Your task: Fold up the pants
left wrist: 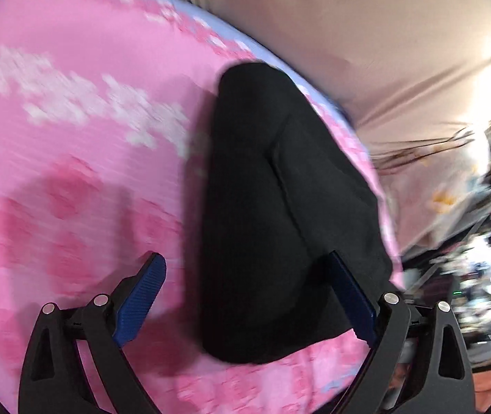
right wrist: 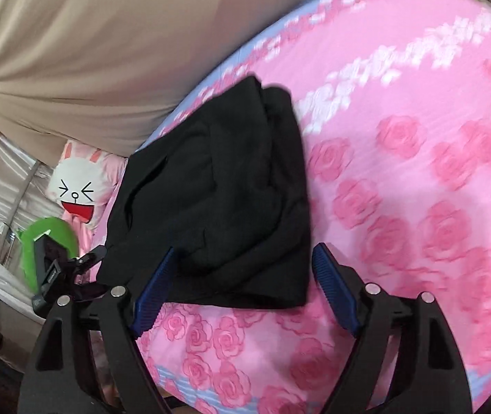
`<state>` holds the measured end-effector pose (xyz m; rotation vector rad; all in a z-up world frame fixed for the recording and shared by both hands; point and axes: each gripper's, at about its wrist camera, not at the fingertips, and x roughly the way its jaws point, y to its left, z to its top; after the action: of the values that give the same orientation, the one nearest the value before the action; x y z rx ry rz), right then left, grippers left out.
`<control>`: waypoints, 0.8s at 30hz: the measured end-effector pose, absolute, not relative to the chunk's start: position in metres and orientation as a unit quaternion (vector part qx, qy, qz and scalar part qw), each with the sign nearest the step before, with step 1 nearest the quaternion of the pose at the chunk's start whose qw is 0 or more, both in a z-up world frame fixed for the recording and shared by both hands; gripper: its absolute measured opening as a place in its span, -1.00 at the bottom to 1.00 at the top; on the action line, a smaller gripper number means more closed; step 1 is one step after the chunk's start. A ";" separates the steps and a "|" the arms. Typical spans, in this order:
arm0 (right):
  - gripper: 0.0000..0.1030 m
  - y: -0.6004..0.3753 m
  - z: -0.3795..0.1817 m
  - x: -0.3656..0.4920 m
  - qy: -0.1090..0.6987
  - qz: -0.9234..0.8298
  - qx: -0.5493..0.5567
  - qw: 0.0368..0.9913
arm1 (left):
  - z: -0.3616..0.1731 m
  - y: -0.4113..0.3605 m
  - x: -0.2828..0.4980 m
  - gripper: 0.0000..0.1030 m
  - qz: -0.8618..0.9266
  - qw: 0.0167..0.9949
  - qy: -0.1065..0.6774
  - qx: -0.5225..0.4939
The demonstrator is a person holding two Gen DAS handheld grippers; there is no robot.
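A: Location of pants [right wrist: 218,203]?
B: Folded in a black bundle on the pink rose-print bed cover [right wrist: 418,186], near its edge.
A: Gripper status?
B: Left hand-held gripper [left wrist: 245,296]: jaws wide, empty. Right hand-held gripper [right wrist: 245,286]: jaws wide, pads clear of the fabric.

Folded black pants [left wrist: 273,214] lie on the pink rose-patterned bed [left wrist: 73,138], close to its far edge beside a beige curtain [left wrist: 366,34]. The left gripper [left wrist: 245,289] hangs above them, fingers [left wrist: 142,296] spread wide, gripping nothing. The picture is blurred.
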<state>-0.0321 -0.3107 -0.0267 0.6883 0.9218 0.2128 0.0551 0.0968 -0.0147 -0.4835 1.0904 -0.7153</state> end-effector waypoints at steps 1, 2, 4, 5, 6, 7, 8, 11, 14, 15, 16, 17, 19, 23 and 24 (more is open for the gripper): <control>0.46 -0.308 -0.027 -0.029 0.436 0.099 0.326 0.833 | -0.015 0.092 0.056 0.75 -0.341 0.765 0.497 -0.227; 0.32 -0.305 -0.025 -0.026 0.433 0.093 0.324 0.836 | -0.015 0.088 0.057 0.48 -0.353 0.759 0.498 -0.228; -0.28 -0.302 -0.017 -0.024 0.424 0.099 0.314 0.844 | -0.009 0.079 0.056 0.14 -0.351 0.767 0.493 -0.212; -0.33 -0.300 -0.006 -0.026 0.412 0.107 0.310 0.850 | -0.001 0.078 0.052 -0.20 -0.358 0.771 0.486 -0.202; -0.37 -0.299 0.004 -0.029 0.406 0.112 0.303 0.855 | 0.011 0.081 0.046 -0.25 -0.358 0.780 0.478 -0.187; -0.37 -0.296 0.013 -0.033 0.404 0.118 0.296 0.857 | 0.020 0.085 0.042 -0.31 -0.362 0.780 0.476 -0.185; -0.37 -0.293 0.021 -0.040 0.405 0.132 0.291 0.857 | 0.025 0.091 0.039 -0.31 -0.367 0.776 0.477 -0.187; -0.24 -0.286 0.014 -0.057 0.439 0.155 0.282 0.839 | 0.030 0.109 0.022 -0.26 -0.370 0.769 0.493 -0.168; 0.13 -0.285 -0.017 -0.074 0.473 0.132 0.271 0.828 | 0.005 0.124 0.008 0.05 -0.348 0.760 0.527 -0.152; 0.22 -0.288 -0.024 -0.080 0.468 0.140 0.298 0.820 | 0.000 0.132 0.004 0.09 -0.348 0.760 0.522 -0.169; 0.23 -0.291 -0.025 -0.081 0.462 0.143 0.313 0.817 | -0.001 0.137 0.002 0.22 -0.346 0.760 0.519 -0.185; 0.24 -0.296 -0.025 -0.083 0.457 0.148 0.333 0.811 | -0.001 0.142 0.001 0.36 -0.341 0.759 0.516 -0.205; 0.42 -0.302 -0.025 -0.080 0.445 0.164 0.364 0.802 | -0.001 0.144 0.004 0.63 -0.348 0.754 0.508 -0.229; 0.47 -0.304 -0.030 -0.067 0.434 0.176 0.388 0.793 | -0.006 0.130 0.013 0.71 -0.348 0.748 0.517 -0.230; 0.51 -0.303 -0.031 -0.065 0.431 0.176 0.392 0.794 | -0.010 0.128 0.016 0.71 -0.347 0.746 0.520 -0.231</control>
<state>-0.0653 -0.3032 -0.0312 0.8425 0.9270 0.3783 0.0162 0.1280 -0.0095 -0.5057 1.1387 -0.7588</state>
